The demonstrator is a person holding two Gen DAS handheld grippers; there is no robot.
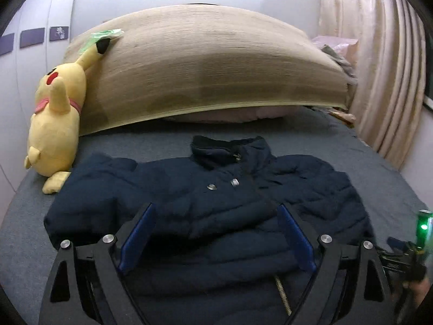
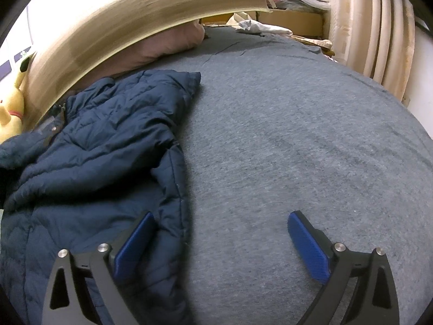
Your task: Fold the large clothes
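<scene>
A dark navy padded jacket point(image 1: 211, 200) lies spread on the grey bed sheet point(image 1: 392, 189), collar toward the headboard, its sleeves folded in over the body. My left gripper point(image 1: 216, 233) hangs above the jacket's middle, open, with nothing between its blue pads. In the right wrist view the same jacket point(image 2: 94, 146) fills the left side. My right gripper point(image 2: 220, 241) stands open over the jacket's right edge and the bare sheet point(image 2: 297, 135); its left fingertip point(image 2: 135, 241) is over the fabric, and I cannot tell whether it touches. The right gripper's body point(image 1: 414, 260) shows at the lower right of the left view.
A tan mat-covered bolster point(image 1: 205, 65) leans across the head of the bed, with a pink pillow point(image 2: 173, 43) under it. A yellow plush toy point(image 1: 56, 119) lies at the far left. Curtains point(image 1: 379, 67) hang on the right, with clutter point(image 2: 286, 2) behind the bed.
</scene>
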